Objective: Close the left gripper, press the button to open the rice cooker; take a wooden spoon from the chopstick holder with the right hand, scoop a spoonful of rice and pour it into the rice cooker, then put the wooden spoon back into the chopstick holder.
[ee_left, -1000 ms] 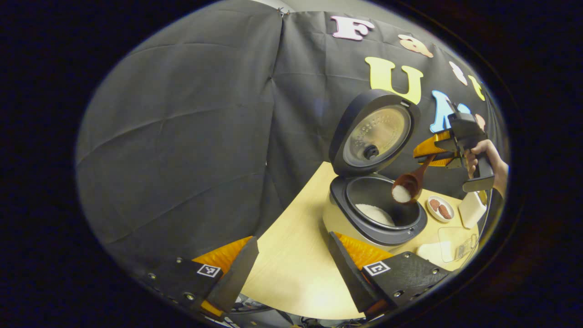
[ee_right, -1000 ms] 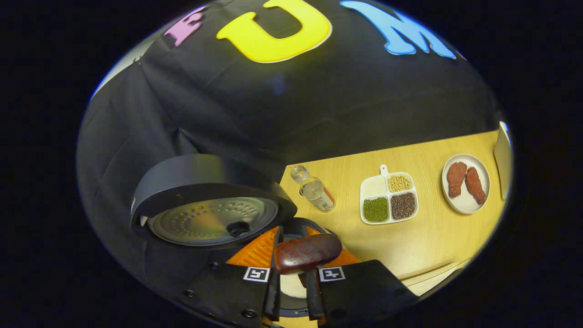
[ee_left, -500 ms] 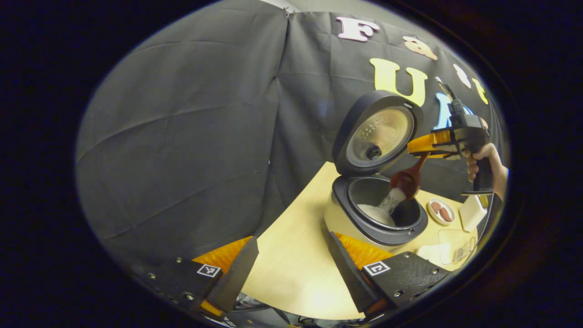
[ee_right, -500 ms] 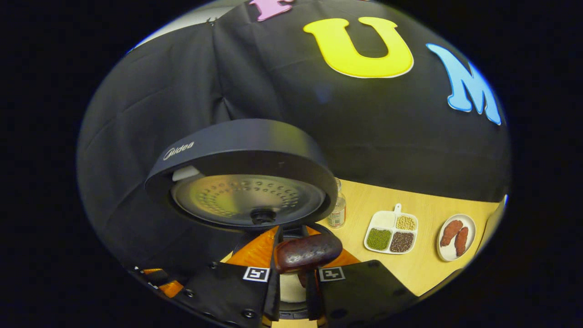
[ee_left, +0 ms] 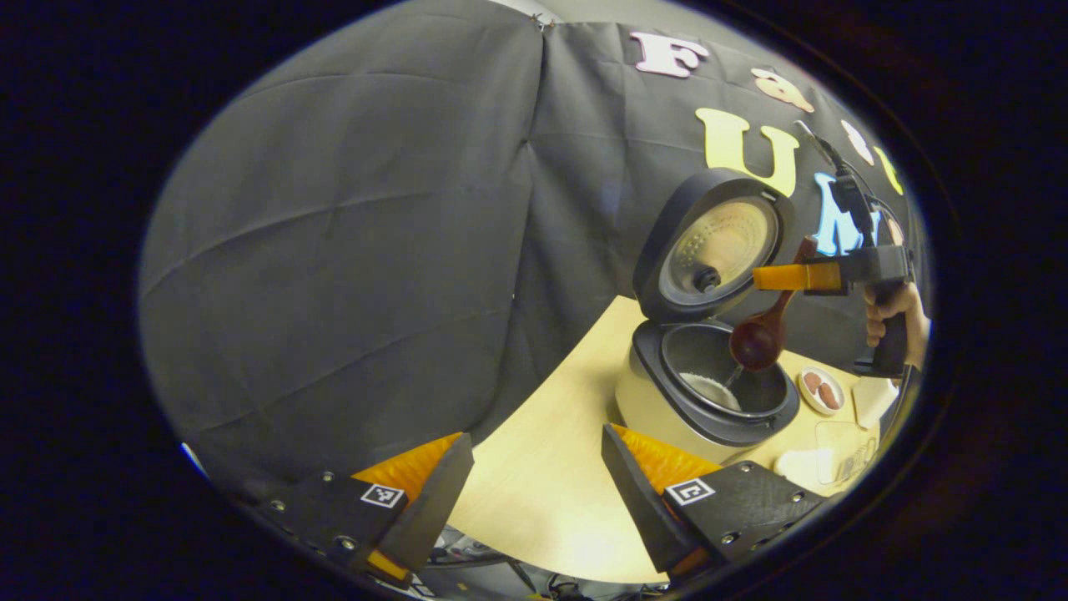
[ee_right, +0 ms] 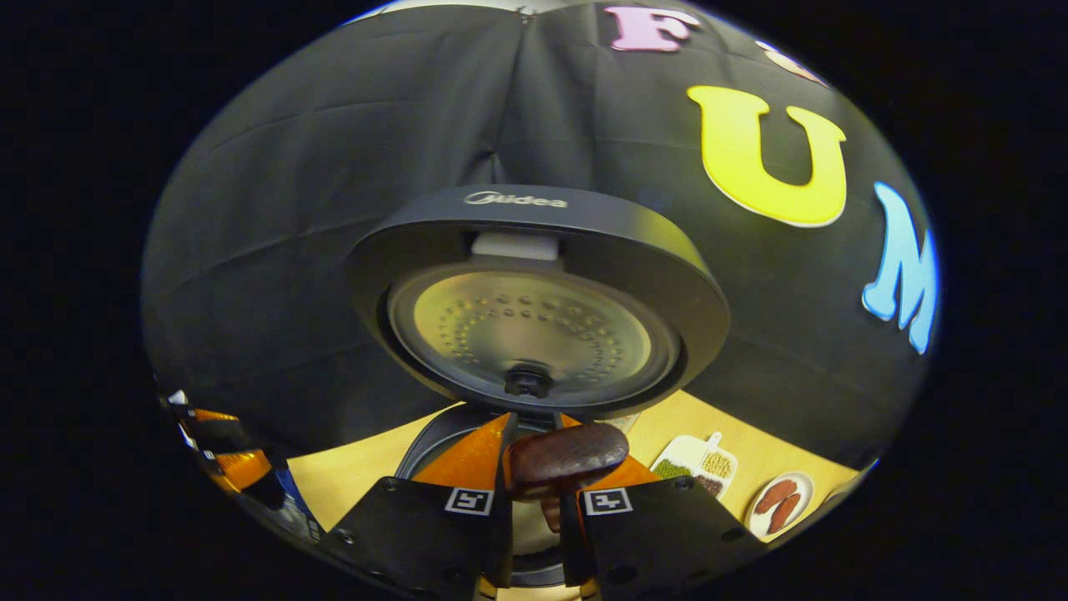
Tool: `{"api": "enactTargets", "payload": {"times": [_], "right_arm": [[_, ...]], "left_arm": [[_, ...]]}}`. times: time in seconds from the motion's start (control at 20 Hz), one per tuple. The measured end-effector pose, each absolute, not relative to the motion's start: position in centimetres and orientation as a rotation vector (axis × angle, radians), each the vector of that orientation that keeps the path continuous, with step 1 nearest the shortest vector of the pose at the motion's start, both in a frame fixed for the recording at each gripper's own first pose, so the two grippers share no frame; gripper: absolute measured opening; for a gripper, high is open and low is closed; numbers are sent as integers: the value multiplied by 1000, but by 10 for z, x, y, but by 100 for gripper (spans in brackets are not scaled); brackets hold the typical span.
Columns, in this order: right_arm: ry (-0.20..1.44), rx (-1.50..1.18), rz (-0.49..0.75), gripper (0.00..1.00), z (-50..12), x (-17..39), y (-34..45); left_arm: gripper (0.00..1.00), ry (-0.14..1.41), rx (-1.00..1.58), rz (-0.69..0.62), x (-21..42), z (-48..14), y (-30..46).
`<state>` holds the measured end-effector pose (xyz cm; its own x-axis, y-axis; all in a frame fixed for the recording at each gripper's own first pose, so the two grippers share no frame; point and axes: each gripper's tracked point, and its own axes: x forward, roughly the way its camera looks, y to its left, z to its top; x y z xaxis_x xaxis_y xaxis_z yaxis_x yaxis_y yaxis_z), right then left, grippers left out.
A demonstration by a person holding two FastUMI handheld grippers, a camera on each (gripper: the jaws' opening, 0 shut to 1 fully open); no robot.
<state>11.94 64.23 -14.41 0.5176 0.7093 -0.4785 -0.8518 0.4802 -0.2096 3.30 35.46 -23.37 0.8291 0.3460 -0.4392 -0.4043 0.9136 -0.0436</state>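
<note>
The right gripper (ee_right: 534, 509) is clamped on the handle of the dark brown wooden spoon (ee_left: 763, 330). The spoon's long axis runs steeply down from the fingers, bowl lowermost and tipped over the open mouth of the cream-bodied rice cooker with a dark grey raised lid (ee_left: 709, 392), white rice (ee_left: 719, 390) lying inside the pot. The left gripper (ee_left: 534, 492) hangs with its fingers spread wide, holding nothing, above the pale wooden table (ee_left: 542, 492).
</note>
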Motion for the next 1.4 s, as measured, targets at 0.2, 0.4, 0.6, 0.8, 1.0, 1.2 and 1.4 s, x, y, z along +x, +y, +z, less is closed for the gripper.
{"api": "enactTargets", "payload": {"times": [0.2,0.4,0.6,0.8,1.0,1.2,1.4], "right_arm": [[201,-563,993,22,-140,111,642],[95,-482,944,25,-105,102,630],[66,-373,895,25,-61,102,593],[56,-301,802,22,-27,111,534],[45,-236,650,25,3,133,440],[54,-191,496,22,10,159,345],[82,-115,332,22,-1,174,246]], "left_arm": [[99,442,-117,392,30,-231,350],[99,422,-91,372,31,-220,340],[99,419,-58,313,44,-212,316],[97,404,-26,215,60,-201,270],[97,382,15,99,76,-192,208],[99,382,27,26,84,-185,149],[99,379,50,-47,95,-178,96]]}}
